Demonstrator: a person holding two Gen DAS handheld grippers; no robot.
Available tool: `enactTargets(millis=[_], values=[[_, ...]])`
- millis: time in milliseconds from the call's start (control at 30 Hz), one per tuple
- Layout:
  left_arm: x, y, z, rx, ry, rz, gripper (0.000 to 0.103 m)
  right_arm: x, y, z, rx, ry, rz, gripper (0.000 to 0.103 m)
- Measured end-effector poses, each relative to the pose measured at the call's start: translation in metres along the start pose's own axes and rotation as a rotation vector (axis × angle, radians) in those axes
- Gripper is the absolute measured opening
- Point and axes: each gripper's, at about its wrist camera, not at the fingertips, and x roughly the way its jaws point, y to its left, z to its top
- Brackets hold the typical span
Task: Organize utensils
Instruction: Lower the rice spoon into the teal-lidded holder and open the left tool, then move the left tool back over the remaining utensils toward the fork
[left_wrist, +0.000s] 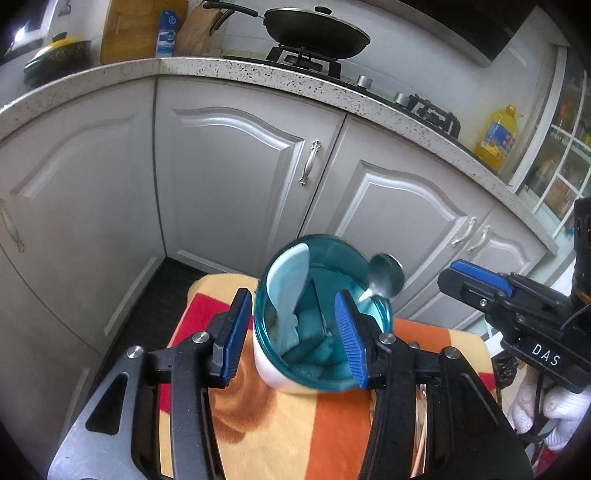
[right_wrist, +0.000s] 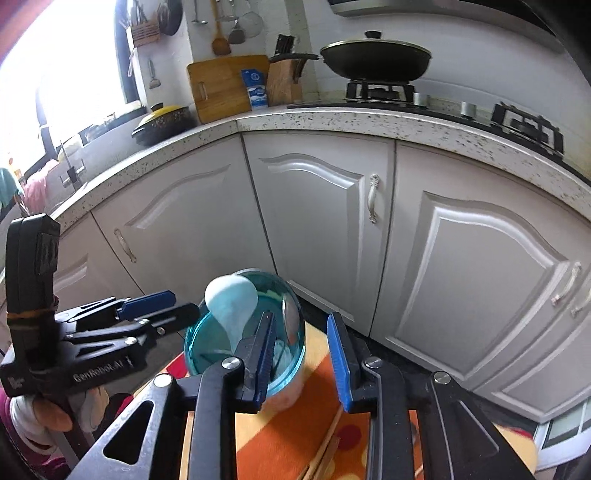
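Note:
A teal and white utensil holder (left_wrist: 291, 369) stands on a small table covered with an orange, yellow and red cloth (left_wrist: 280, 424). A white ceramic spoon (left_wrist: 290, 284) and a metal spoon (left_wrist: 386, 275) stand in it. My left gripper (left_wrist: 291, 332) is open, one jaw outside the holder's left wall, the other over its inside. My right gripper (right_wrist: 303, 358) is open and empty beside the holder (right_wrist: 291, 384), its left jaw over the rim. The white spoon (right_wrist: 232, 299) and metal spoon (right_wrist: 290, 314) show there too. Wooden chopsticks (right_wrist: 327, 443) lie on the cloth.
Grey cabinet doors (left_wrist: 236, 177) and a speckled counter (left_wrist: 258, 74) curve around the table. On the counter are a wok on a gas stove (left_wrist: 316, 33), a cutting board (right_wrist: 221, 86), a knife block (right_wrist: 282, 81), a lidded pot (right_wrist: 164, 122) and an oil bottle (left_wrist: 496, 138).

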Motion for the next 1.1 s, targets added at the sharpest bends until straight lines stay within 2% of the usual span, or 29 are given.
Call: enactTargets(millis=[233,300,733,933,1100], values=[[-0.022,-0.02,-0.018,0.038,0.007,-0.013,0.046,-0.031,-0.002,-0.031,0.021,0.011,-0.027,0.03],[-0.026,-0.027,-0.024,0.05,0.014,-0.022,0.046,-0.039,-0.004,-0.042,0.029,0.02,-0.039,0.036],[-0.036,-0.066,-0.062,0.119,0.068,-0.083,0.046,-0.084,-0.031,-0.117,0.098,0.086,-0.125,0.037],[-0.026,-0.07,-0.079,0.097,0.14,-0.135,0.046,-0.085,-0.044,-0.149,0.15,0.143,-0.143,0.037],[-0.008,-0.074,-0.097,0.096,0.212,-0.162,0.046,-0.072,-0.06,-0.177,0.226,0.199,-0.117,0.037]])
